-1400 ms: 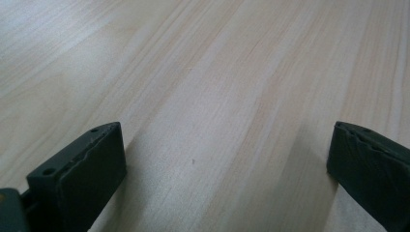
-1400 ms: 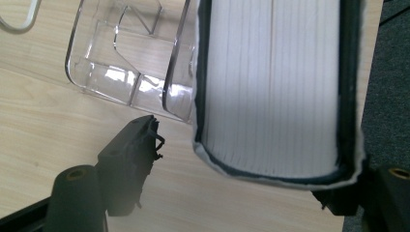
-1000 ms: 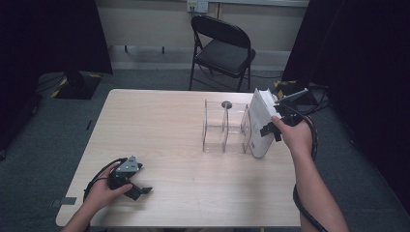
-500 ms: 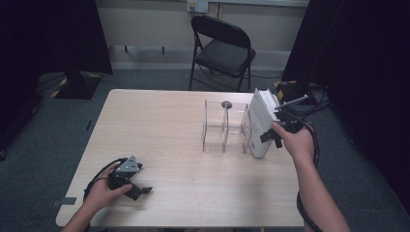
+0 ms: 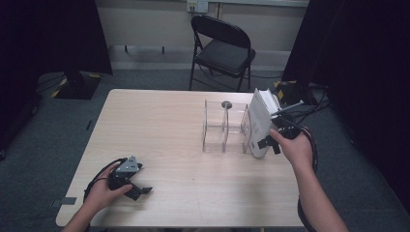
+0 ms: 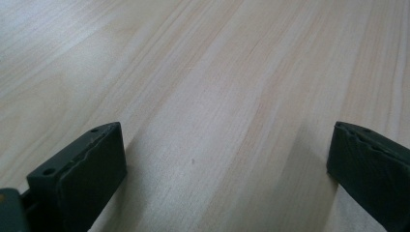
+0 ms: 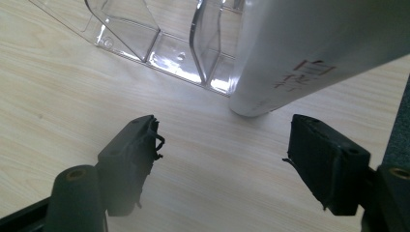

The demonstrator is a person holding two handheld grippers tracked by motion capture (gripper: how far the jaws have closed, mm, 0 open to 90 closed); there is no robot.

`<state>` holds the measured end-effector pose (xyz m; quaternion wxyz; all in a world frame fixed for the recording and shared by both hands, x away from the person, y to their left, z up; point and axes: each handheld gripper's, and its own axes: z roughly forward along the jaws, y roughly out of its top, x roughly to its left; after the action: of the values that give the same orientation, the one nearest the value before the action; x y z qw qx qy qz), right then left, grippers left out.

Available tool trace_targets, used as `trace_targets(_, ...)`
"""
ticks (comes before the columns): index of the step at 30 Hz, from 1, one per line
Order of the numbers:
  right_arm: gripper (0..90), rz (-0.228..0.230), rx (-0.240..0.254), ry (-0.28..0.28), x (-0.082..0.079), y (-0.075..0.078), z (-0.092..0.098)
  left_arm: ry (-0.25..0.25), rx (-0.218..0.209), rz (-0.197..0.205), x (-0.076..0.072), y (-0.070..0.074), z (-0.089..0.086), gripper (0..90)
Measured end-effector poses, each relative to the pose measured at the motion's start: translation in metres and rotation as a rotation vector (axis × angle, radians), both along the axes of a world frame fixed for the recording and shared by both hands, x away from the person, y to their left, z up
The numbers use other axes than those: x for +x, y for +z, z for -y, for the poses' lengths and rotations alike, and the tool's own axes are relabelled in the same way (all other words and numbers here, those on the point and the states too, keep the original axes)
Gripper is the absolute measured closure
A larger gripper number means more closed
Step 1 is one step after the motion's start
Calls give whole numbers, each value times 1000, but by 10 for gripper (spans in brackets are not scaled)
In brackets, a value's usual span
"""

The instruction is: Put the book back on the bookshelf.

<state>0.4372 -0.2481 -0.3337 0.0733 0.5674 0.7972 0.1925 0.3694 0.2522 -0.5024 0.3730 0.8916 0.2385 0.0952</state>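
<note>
Half table [image 5: 159,125] bare, book [image 5: 258,123] edge-side

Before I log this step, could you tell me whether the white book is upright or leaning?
Leaning: the white book tilts against the clear rack, bottom edge on the table.

A book [image 5: 260,123] leans at the right end of the rack [image 5: 225,128], apparently touching.

Dim room, evenly lit table [image 5: 169,125]; soft shadows, close foregrounds blurred.
</note>
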Motion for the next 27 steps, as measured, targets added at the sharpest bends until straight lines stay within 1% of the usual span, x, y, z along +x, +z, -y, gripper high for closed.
trace_targets(3,253,-5,3,14,-1,-2,-3,0,0,0,0,0,0,0)
trace_targets(4,252,-3,0,22,-1,-2,-4,7,-6,7,0,-1,0,0)
trace_targets(9,253,-7,6,41,-1,-5,-8,8,1,6,0,0,0,0)
trace_targets(10,253,-9,7,36,-1,-5,-10,7,-1,6,0,0,0,0)
trace_targets(13,252,-2,3,55,-1,-5,-11,8,-1,6,0,0,0,0)
trace_targets(18,252,-11,5,60,1,-7,-13,7,-1,5,-1,0,1,0)
trace_targets(24,252,-6,4,78,2,-6,-18,7,-1,4,-1,0,1,0)
trace_targets(25,252,-12,6,70,2,-5,-20,7,-1,4,-1,0,1,0)
trace_targets(27,252,-3,8,83,3,-5,-21,7,-1,5,-1,0,1,0)
